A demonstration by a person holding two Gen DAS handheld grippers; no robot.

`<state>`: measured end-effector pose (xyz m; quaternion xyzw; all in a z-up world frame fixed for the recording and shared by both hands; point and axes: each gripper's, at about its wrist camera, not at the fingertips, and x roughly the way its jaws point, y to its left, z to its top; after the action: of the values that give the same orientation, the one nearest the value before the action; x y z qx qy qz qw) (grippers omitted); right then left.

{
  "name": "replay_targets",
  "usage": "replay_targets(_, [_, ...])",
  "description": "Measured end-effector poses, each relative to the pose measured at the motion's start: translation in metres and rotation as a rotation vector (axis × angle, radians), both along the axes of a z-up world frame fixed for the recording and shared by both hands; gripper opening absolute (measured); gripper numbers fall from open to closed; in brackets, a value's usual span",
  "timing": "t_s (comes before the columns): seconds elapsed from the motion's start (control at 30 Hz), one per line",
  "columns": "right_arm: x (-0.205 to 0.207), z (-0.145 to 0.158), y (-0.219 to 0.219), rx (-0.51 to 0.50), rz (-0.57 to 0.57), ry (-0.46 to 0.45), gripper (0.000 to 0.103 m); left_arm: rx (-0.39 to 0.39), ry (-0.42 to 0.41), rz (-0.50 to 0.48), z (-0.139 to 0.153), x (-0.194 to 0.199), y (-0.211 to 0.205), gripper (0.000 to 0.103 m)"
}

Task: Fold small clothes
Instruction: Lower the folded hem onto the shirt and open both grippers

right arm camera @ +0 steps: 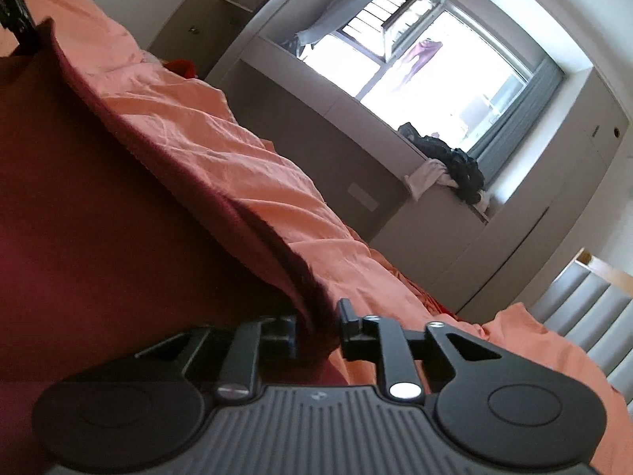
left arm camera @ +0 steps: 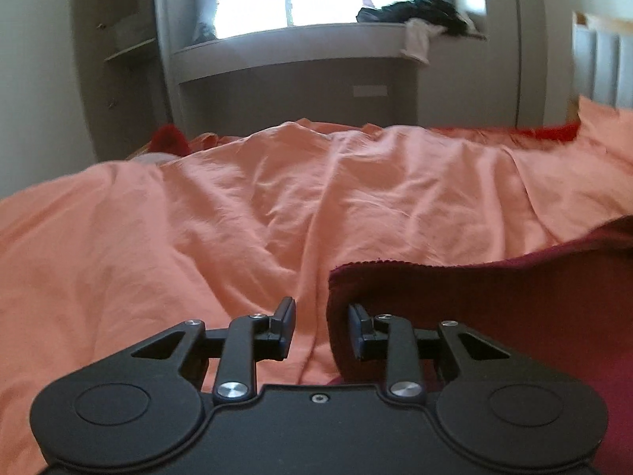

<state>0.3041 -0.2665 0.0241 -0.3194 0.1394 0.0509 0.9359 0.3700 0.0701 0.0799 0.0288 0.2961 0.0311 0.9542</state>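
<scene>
A dark red garment (left arm camera: 455, 308) lies on the orange bedsheet (left arm camera: 237, 217), at the lower right of the left wrist view. My left gripper (left arm camera: 321, 326) stands open low over the sheet; the garment's left edge runs between its fingers and its right finger (left arm camera: 358, 328) touches the cloth. In the right wrist view the garment (right arm camera: 99, 217) fills the left side. My right gripper (right arm camera: 318, 330) has its jaws around the garment's far edge, a fold of cloth between them with a gap still showing. The left gripper shows at the top left corner (right arm camera: 14, 12) of that view.
The orange sheet is rumpled across the bed. A window ledge (left arm camera: 296, 43) with a pile of dark and white clothes (left arm camera: 427, 16) stands behind the bed. A padded grey headboard (left arm camera: 601, 63) and an orange pillow (left arm camera: 605, 126) are at the right. A red item (left arm camera: 170, 138) lies at the far left.
</scene>
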Motion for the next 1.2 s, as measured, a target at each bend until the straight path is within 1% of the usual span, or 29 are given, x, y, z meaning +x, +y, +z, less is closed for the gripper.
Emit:
replay_targets(0.03, [0.0, 0.0, -0.001, 0.006, -0.007, 0.0, 0.034, -0.027, -0.004, 0.003, 0.001, -0.001, 0.004, 0.032])
replay_targets(0.07, [0.0, 0.0, -0.002, 0.013, -0.013, 0.001, 0.038, -0.053, -0.005, 0.005, 0.001, -0.002, 0.007, 0.032])
replay_targets(0.1, [0.001, 0.002, -0.004, 0.018, -0.019, -0.001, 0.049, -0.063, -0.005, 0.005, 0.001, -0.002, 0.008, 0.032])
replay_targets(0.13, [0.0, 0.003, -0.005, 0.026, -0.029, -0.006, 0.059, -0.066, -0.007, 0.003, 0.001, -0.004, 0.008, 0.032])
replay_targets(0.17, [-0.001, 0.005, -0.008, 0.037, -0.037, -0.009, 0.063, -0.062, -0.011, -0.002, 0.002, -0.005, 0.008, 0.032])
replay_targets(0.2, [0.0, 0.008, -0.01, 0.051, -0.042, -0.009, 0.072, -0.057, -0.013, -0.003, 0.002, -0.006, 0.008, 0.034])
replay_targets(0.23, [0.001, 0.011, -0.014, 0.068, -0.047, -0.007, 0.079, -0.048, -0.018, -0.001, 0.003, -0.008, 0.008, 0.038])
replay_targets(0.27, [0.002, 0.014, -0.019, 0.087, -0.05, -0.005, 0.083, -0.046, -0.021, 0.0, 0.003, -0.009, 0.009, 0.041])
replay_targets(0.3, [0.002, 0.016, -0.023, 0.107, -0.052, 0.0, 0.09, -0.055, -0.023, -0.004, 0.003, -0.011, 0.011, 0.048])
replay_targets(0.33, [0.002, 0.018, -0.027, 0.125, -0.055, 0.003, 0.097, -0.076, -0.025, -0.01, 0.004, -0.013, 0.013, 0.054])
replay_targets(0.4, [-0.001, 0.023, -0.036, 0.163, -0.058, 0.006, 0.103, -0.132, -0.015, -0.024, 0.004, -0.014, 0.017, 0.057])
replay_targets(0.5, [-0.005, 0.029, -0.053, 0.238, -0.055, 0.035, 0.103, -0.192, 0.03, -0.043, -0.003, -0.009, 0.02, 0.062])
replay_targets(0.57, [-0.007, 0.035, -0.066, 0.314, -0.057, 0.054, 0.103, -0.206, 0.065, -0.036, -0.011, -0.003, 0.02, 0.062])
replay_targets(0.6, [-0.007, 0.04, -0.073, 0.356, -0.057, 0.068, 0.103, -0.206, 0.083, -0.032, -0.015, 0.0, 0.02, 0.062])
replay_targets(0.67, [-0.009, 0.046, -0.09, 0.464, -0.055, 0.106, 0.103, -0.198, 0.112, -0.032, -0.021, 0.004, 0.017, 0.056])
replay_targets(0.7, [-0.009, 0.048, -0.098, 0.525, -0.057, 0.127, 0.103, -0.197, 0.124, -0.034, -0.024, 0.006, 0.016, 0.045])
replay_targets(0.73, [-0.008, 0.049, -0.106, 0.576, -0.056, 0.146, 0.103, -0.201, 0.133, -0.04, -0.026, 0.007, 0.016, 0.032])
replay_targets(0.77, [-0.009, 0.05, -0.113, 0.615, -0.055, 0.158, 0.103, -0.212, 0.145, -0.047, -0.028, 0.009, 0.015, 0.027])
replay_targets(0.83, [-0.009, 0.05, -0.126, 0.705, -0.052, 0.182, 0.103, -0.23, 0.152, -0.051, -0.03, 0.011, 0.016, 0.005])
replay_targets(0.93, [-0.011, 0.05, -0.139, 0.773, -0.069, 0.192, 0.103, -0.217, 0.13, -0.03, -0.029, 0.009, 0.015, 0.004])
replay_targets(1.0, [-0.012, 0.051, -0.145, 0.785, -0.083, 0.191, 0.102, -0.196, 0.105, -0.023, -0.025, 0.006, 0.013, 0.004])
replay_targets(1.07, [-0.015, 0.049, -0.148, 0.783, -0.097, 0.189, 0.102, -0.189, 0.09, -0.041, -0.02, 0.004, 0.013, 0.005])
replay_targets(1.1, [-0.015, 0.049, -0.149, 0.783, -0.101, 0.189, 0.102, -0.193, 0.089, -0.054, -0.017, 0.002, 0.014, 0.008])
replay_targets(1.13, [-0.016, 0.048, -0.149, 0.784, -0.104, 0.192, 0.102, -0.203, 0.09, -0.061, -0.015, 0.0, 0.016, 0.016])
replay_targets(1.17, [-0.016, 0.047, -0.148, 0.787, -0.105, 0.195, 0.102, -0.213, 0.085, -0.058, -0.014, -0.004, 0.019, 0.02])
replay_targets(1.2, [-0.016, 0.046, -0.148, 0.789, -0.106, 0.197, 0.102, -0.221, 0.077, -0.057, -0.012, -0.008, 0.022, 0.03])
